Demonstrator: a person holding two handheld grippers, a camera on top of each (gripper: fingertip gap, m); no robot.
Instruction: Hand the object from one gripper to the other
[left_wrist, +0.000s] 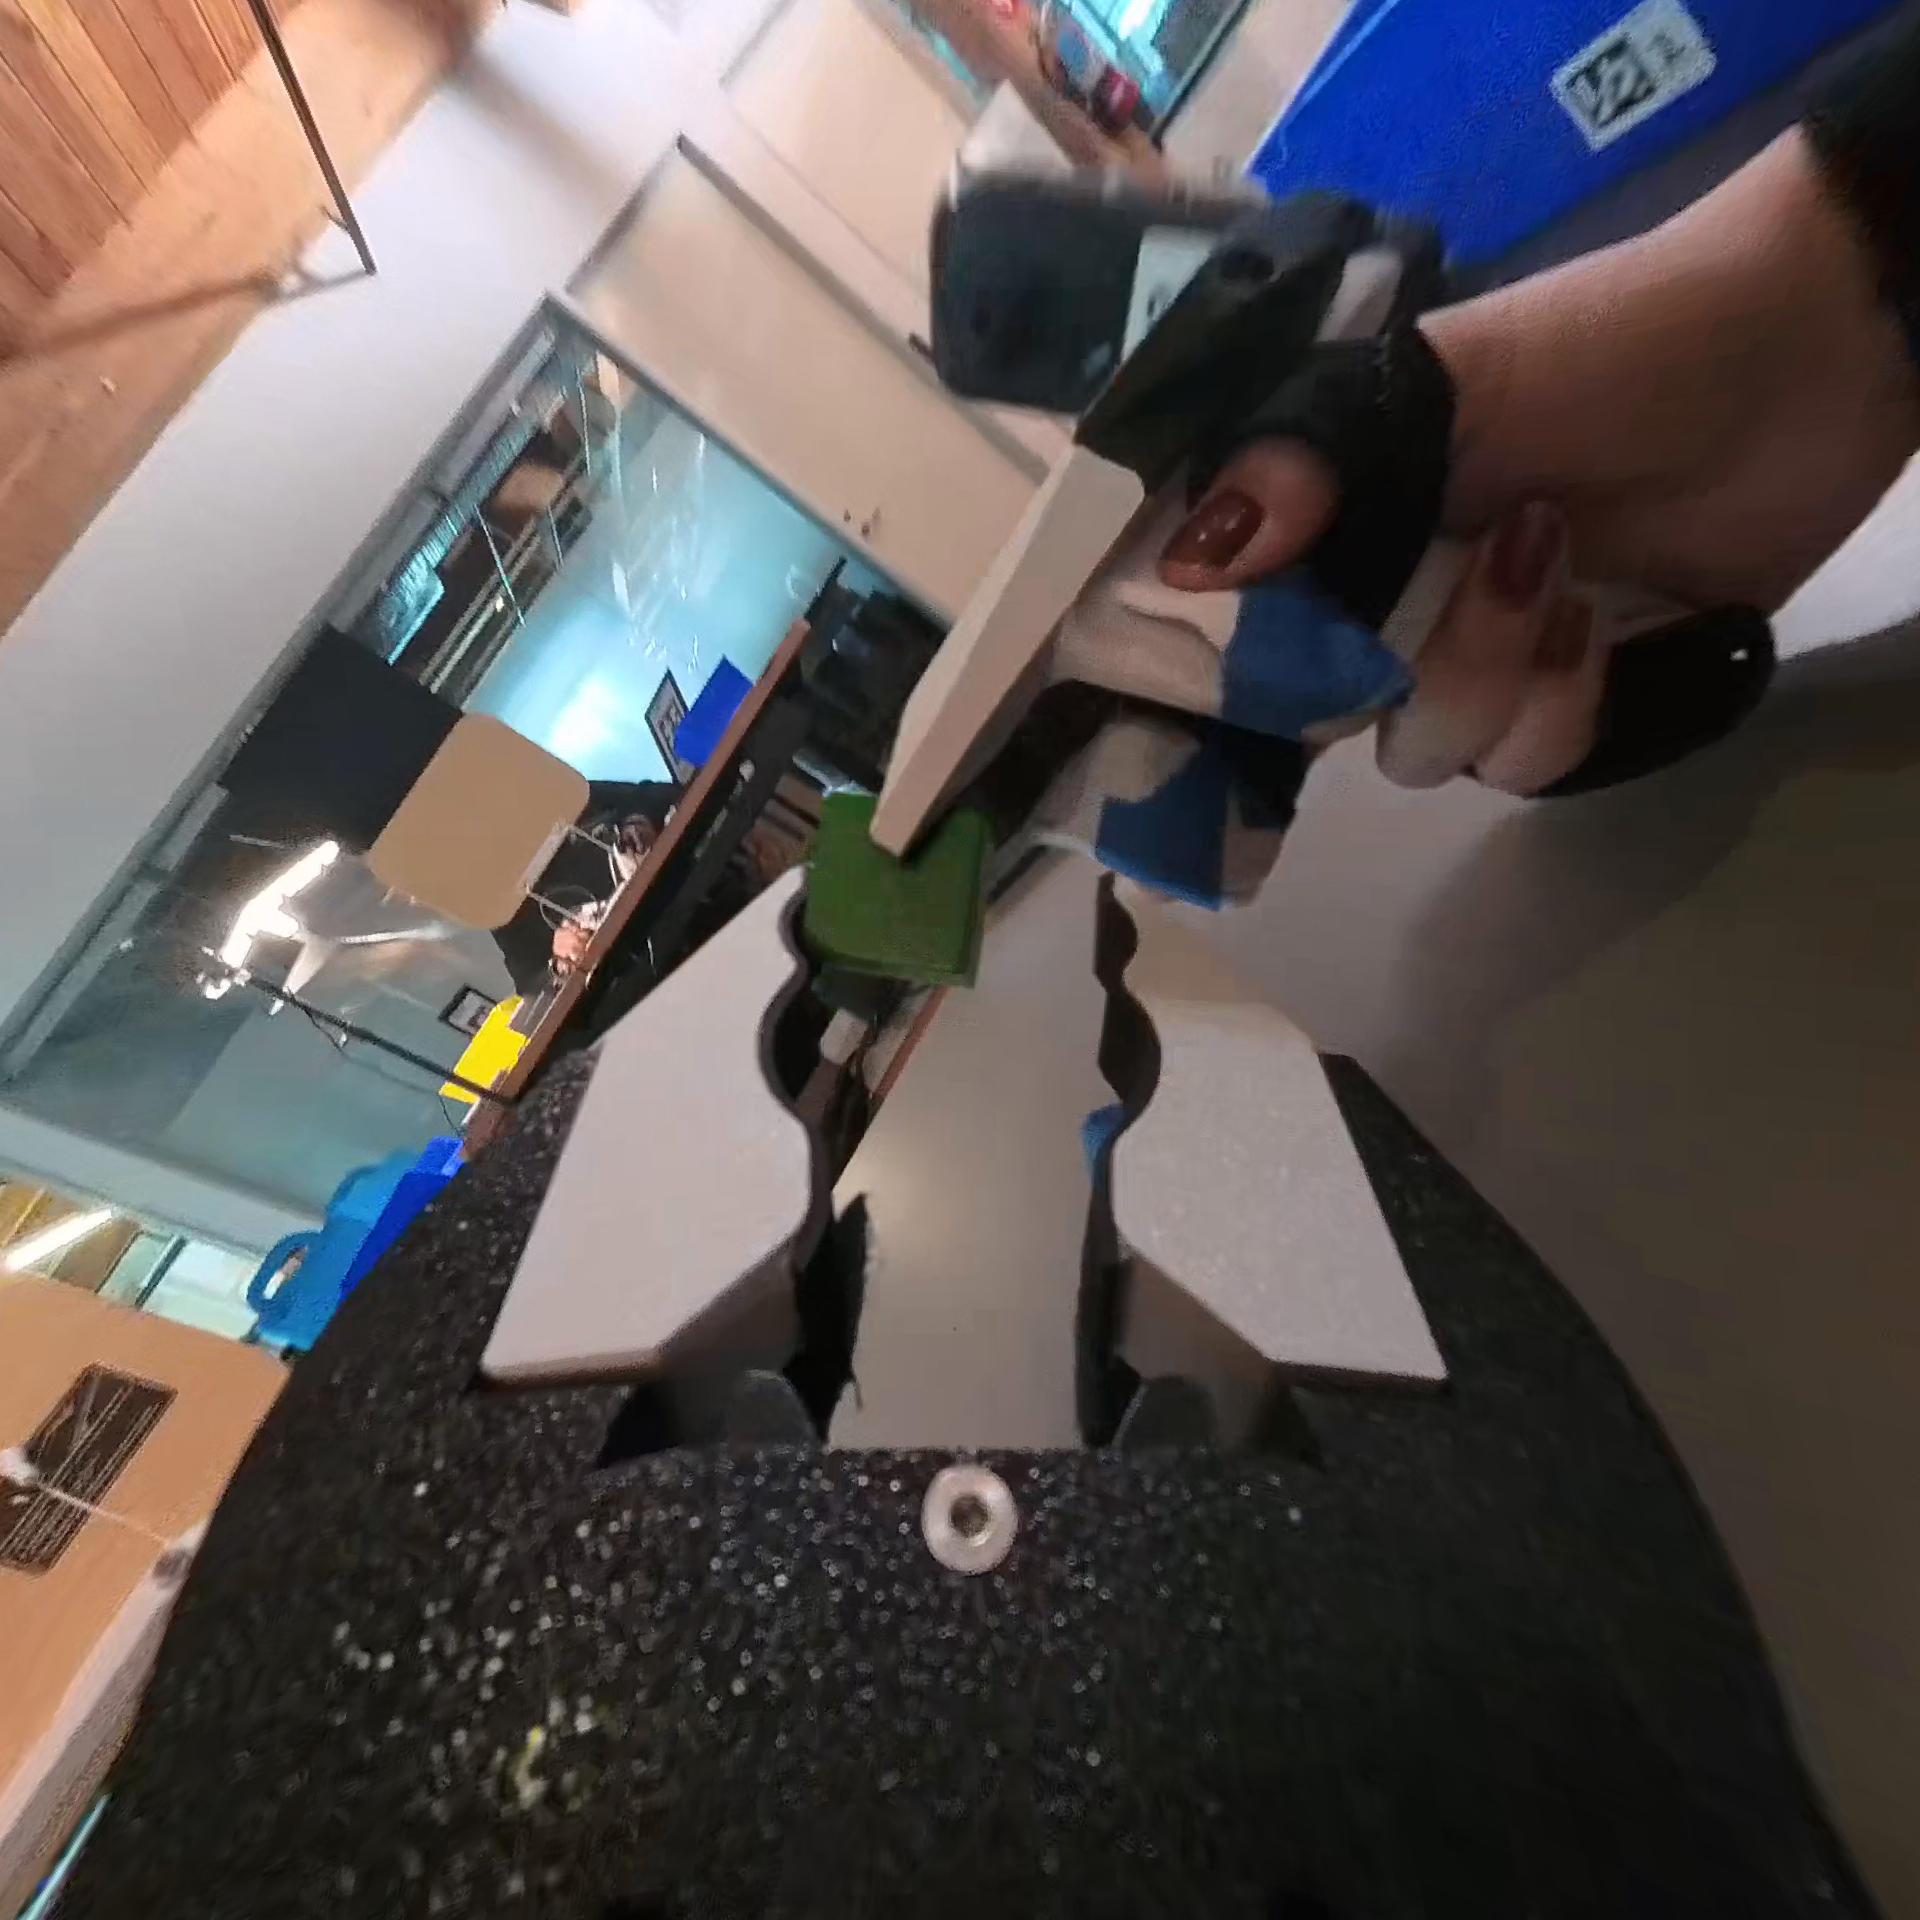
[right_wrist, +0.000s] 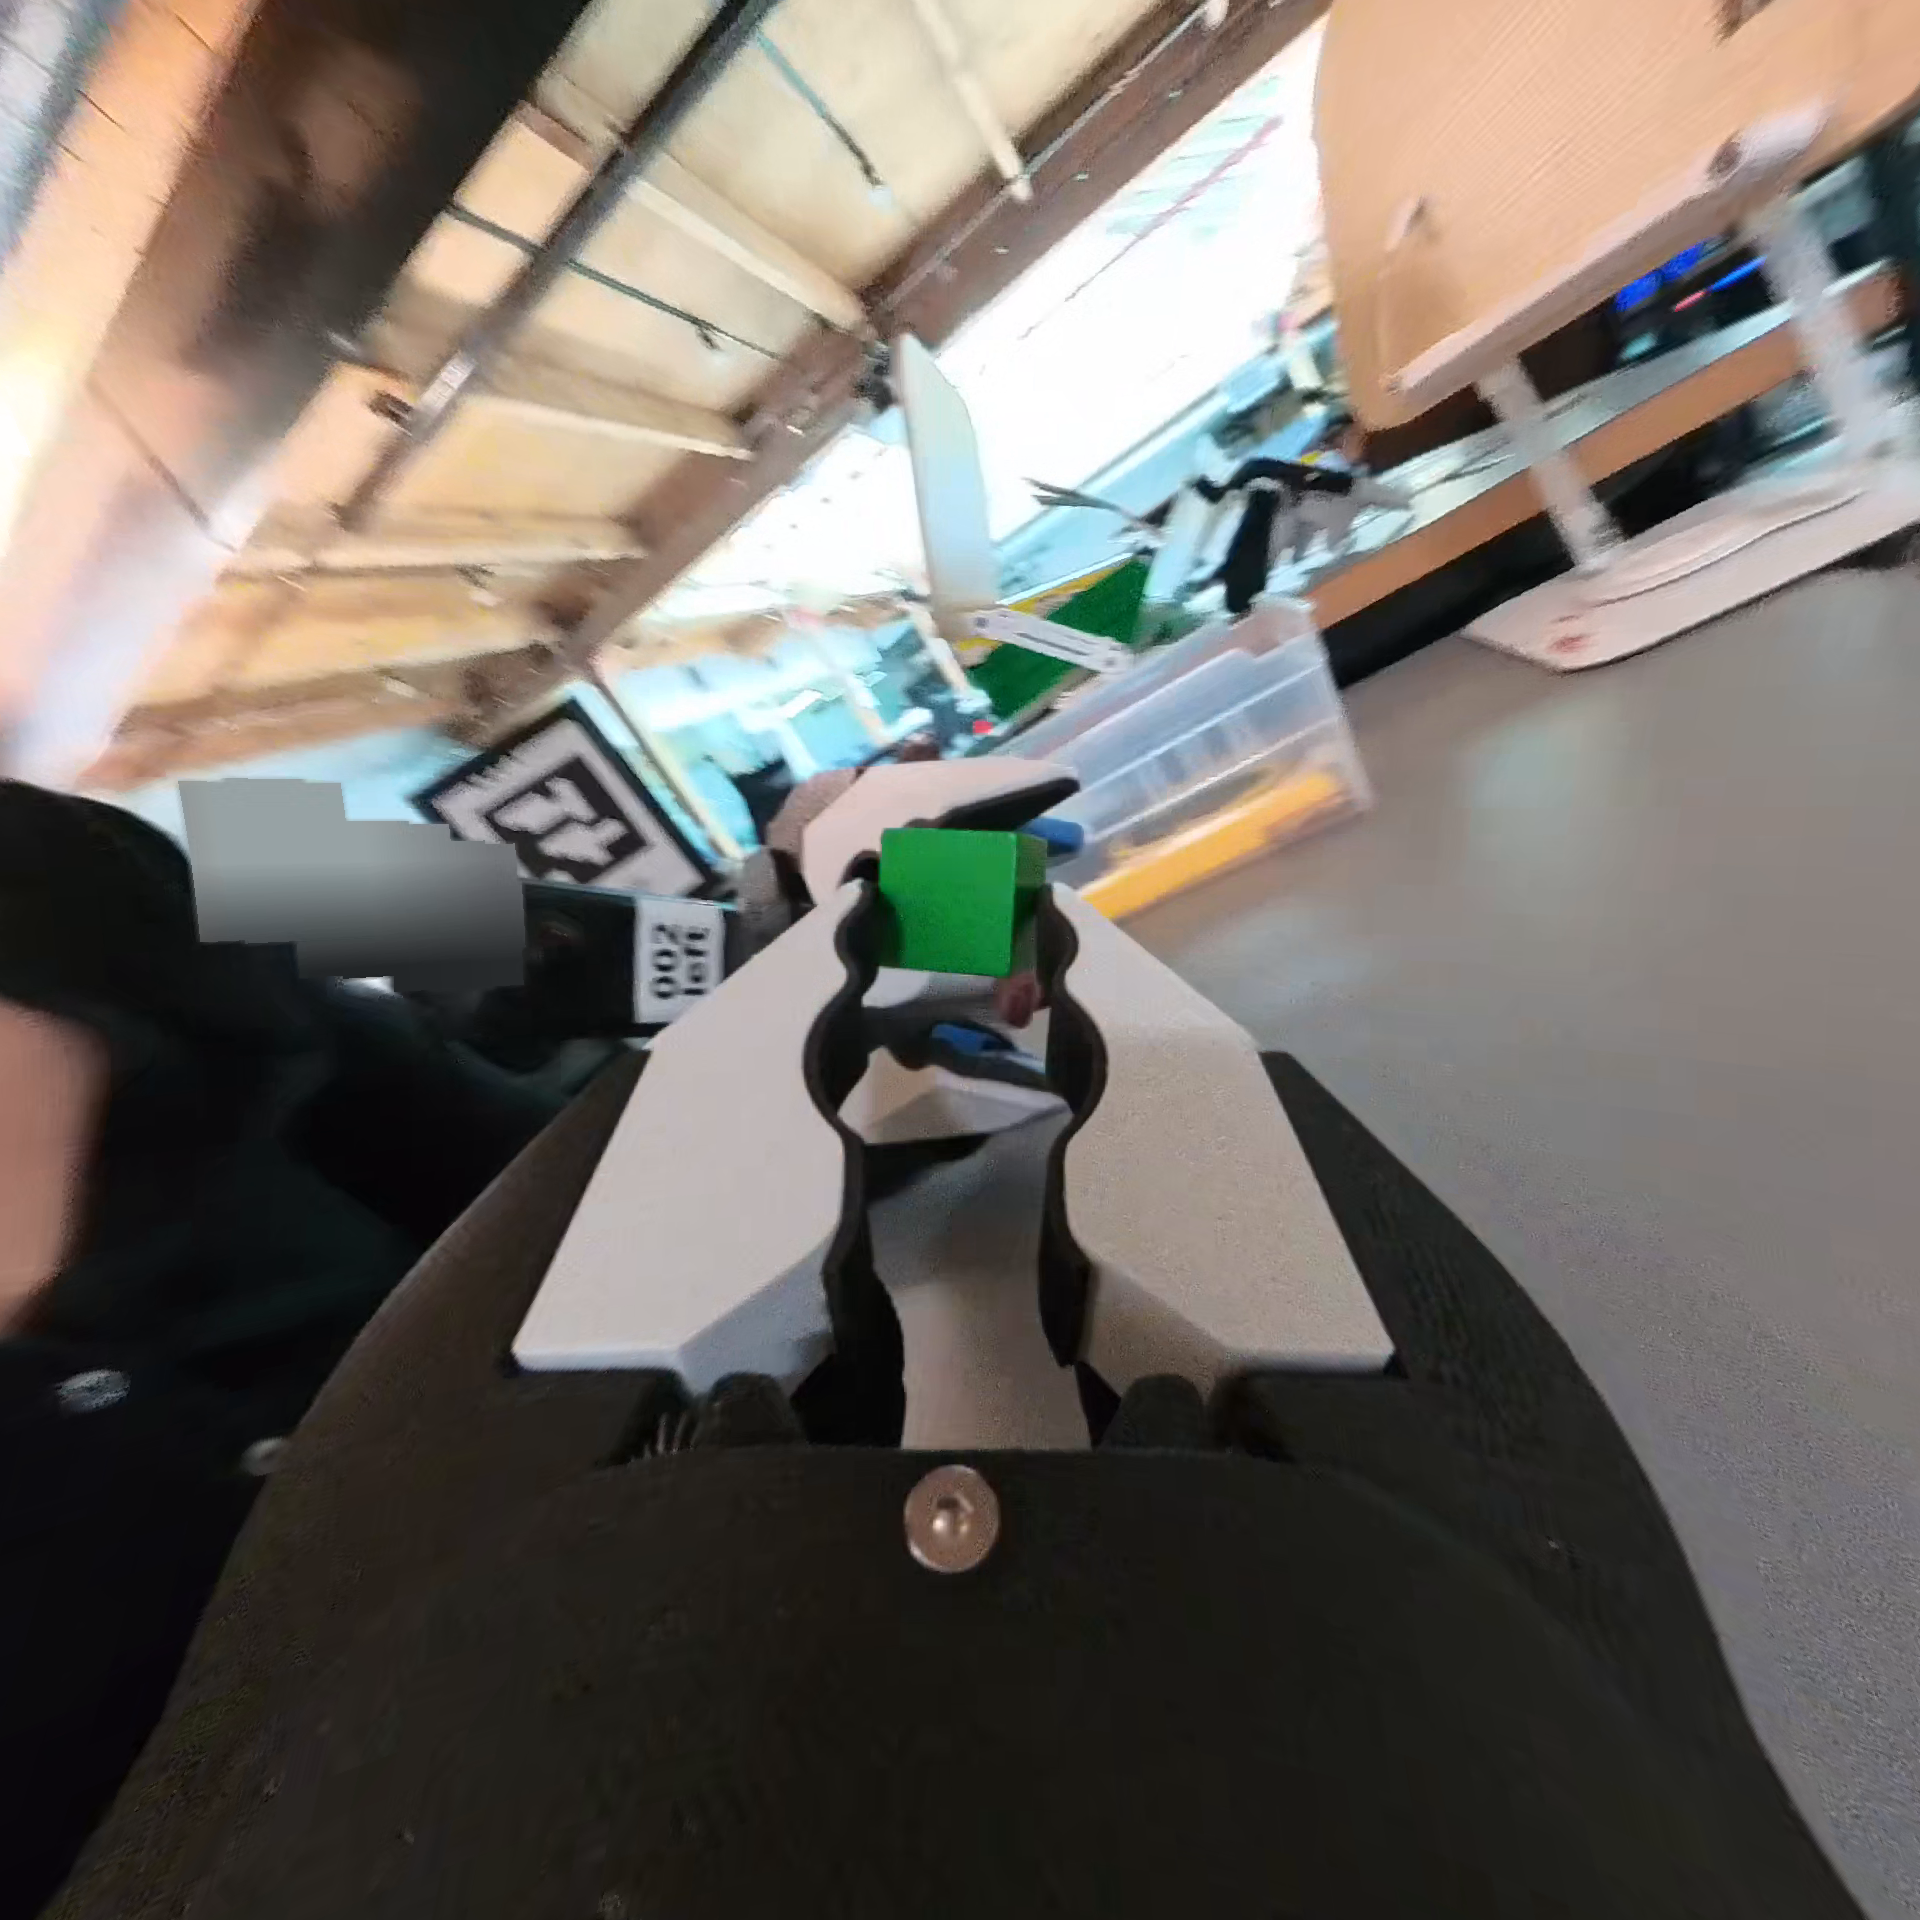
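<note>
Your right gripper (right_wrist: 951, 914) pinches the green cube (right_wrist: 951, 902) at its fingertips, centre frame, jaws closed to the cube's width. Your left gripper (left_wrist: 940, 956) stands wider, its tips flanking that cube; whether they touch it, you cannot tell. Your hand (left_wrist: 1621, 457) fills the upper right, clear bins (right_wrist: 1216, 727) behind.

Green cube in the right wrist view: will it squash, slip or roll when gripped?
The small solid green cube probably stays rigid: its edges look crisp under the right tool. Flat faces suggest no rolling. Its glossy surface might slip.
</note>
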